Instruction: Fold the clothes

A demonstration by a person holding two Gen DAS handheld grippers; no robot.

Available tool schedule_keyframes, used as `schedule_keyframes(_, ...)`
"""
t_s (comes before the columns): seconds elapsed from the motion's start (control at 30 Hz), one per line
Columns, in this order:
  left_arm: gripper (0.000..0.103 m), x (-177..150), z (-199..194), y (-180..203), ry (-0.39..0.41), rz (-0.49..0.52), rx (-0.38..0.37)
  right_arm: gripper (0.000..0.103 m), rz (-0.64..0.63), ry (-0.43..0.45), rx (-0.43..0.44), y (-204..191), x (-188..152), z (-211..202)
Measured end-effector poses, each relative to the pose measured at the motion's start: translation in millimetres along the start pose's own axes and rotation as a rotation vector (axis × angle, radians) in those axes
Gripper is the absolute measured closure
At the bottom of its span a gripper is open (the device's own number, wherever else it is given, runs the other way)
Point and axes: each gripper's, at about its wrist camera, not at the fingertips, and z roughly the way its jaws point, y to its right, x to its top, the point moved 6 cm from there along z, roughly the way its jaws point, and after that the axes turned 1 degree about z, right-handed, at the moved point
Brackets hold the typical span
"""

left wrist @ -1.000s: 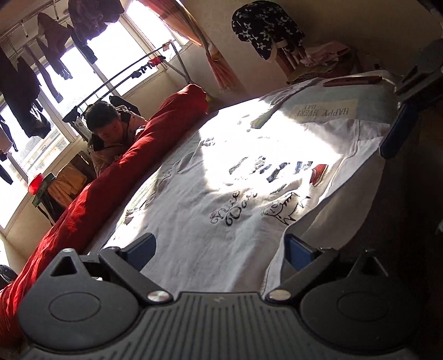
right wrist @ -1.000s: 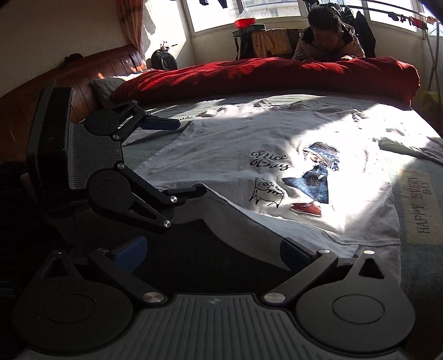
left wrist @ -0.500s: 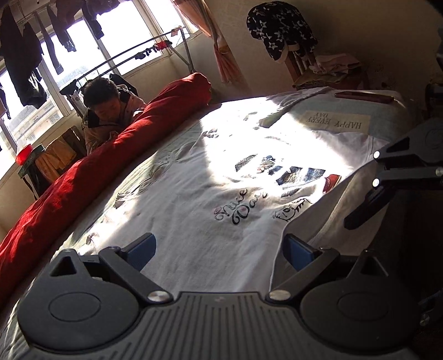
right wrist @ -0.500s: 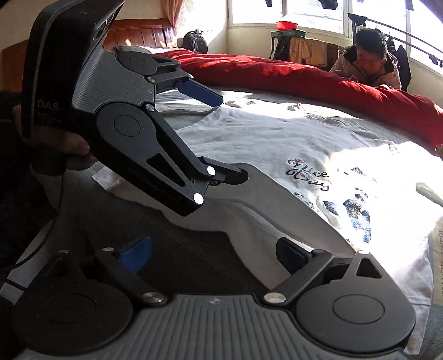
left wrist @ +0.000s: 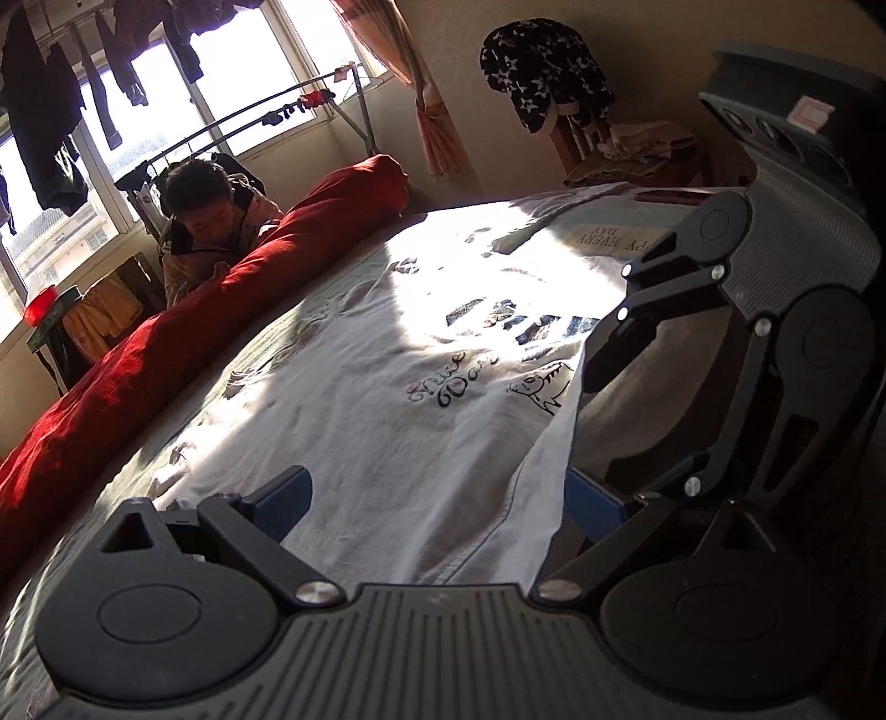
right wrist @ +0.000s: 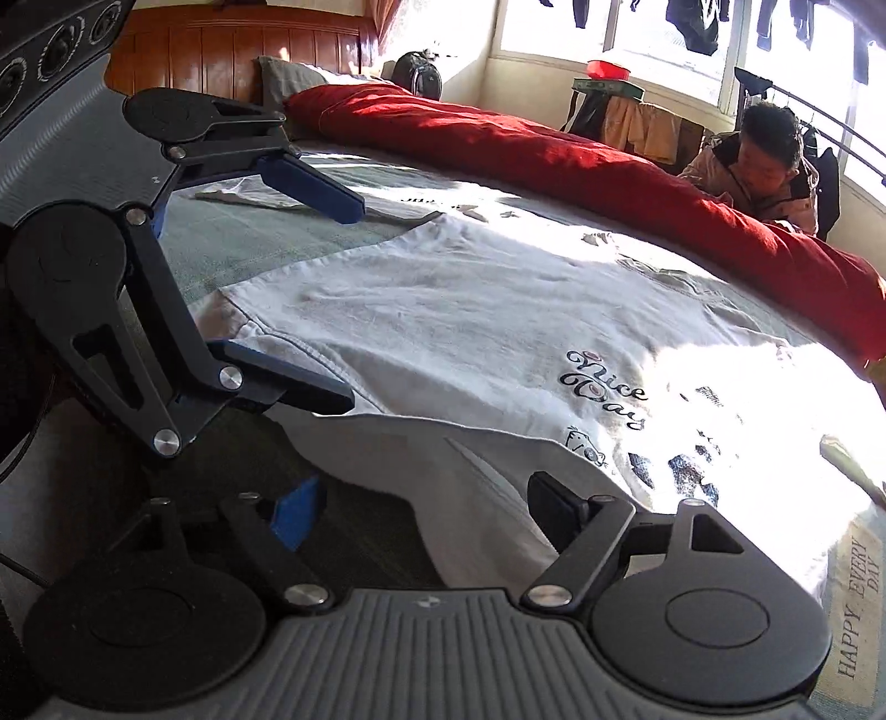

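A white T-shirt printed "Nice Day" lies flat on the bed, half in sunlight. In the left wrist view my left gripper is open at the shirt's near hem, cloth lying between its blue pads. From the right wrist view the left gripper straddles the hem corner, one finger above and one at the edge. My right gripper sits at the shirt's side edge; its jaws are closing with the cloth edge between them, pads not pressing. The right gripper stands close beside the left.
A rolled red duvet runs along the far side of the bed, with a person leaning behind it. A chair draped with a starry garment stands at the foot. A wooden headboard and a pillow sit at the head.
The two grippers have drawn together at the shirt's near corner; each now fills a side of the other's view. The right gripper rolled, and its jaws narrowed a little.
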Motion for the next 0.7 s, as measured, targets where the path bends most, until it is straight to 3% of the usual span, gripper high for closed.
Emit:
schedule_keyframes(0.1,0.005,-9,-21,7,0.015,0.052,0.040,0.019,0.043,0.029,0.028,10,6,-6)
schedule_keyframes(0.27,0.006,-19,-47,32,0.043,0.165,0.009,0.019,0.078,0.042,0.002,27,8,-10)
schedule_keyframes(0.37,0.023,-22,-46,55,0.046,0.275,-0.012,0.019,0.104,0.036,-0.019,36,7,-9)
schedule_keyframes(0.43,0.048,-23,-35,66,0.024,0.305,-0.042,0.019,0.124,0.039,-0.018,40,8,-9)
schedule_keyframes(0.5,0.053,-23,-19,73,0.006,0.318,-0.069,0.019,0.145,0.042,-0.017,44,10,-9)
schedule_keyframes(0.7,0.054,-12,25,84,-0.006,0.395,-0.051,0.019,0.155,0.054,-0.016,49,9,-15)
